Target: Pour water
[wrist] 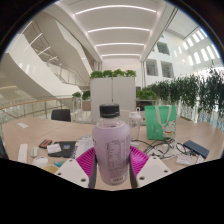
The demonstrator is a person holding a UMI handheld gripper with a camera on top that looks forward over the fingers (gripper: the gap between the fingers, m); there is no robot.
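Bottle (111,148), one only, stands upright between the jaws (112,163), its white cap topmost and a pale label round its middle. Two magenta pads (87,160) flank its lower body, spread about as wide as the bottle and seeming to press on it from both sides. Beyond, on the desk (30,132), stand one green cup (157,122) and one small clear bottle (135,123); cables (160,150) and a dark phone (196,149) lie nearby. Behind them stand two white planters (112,93).
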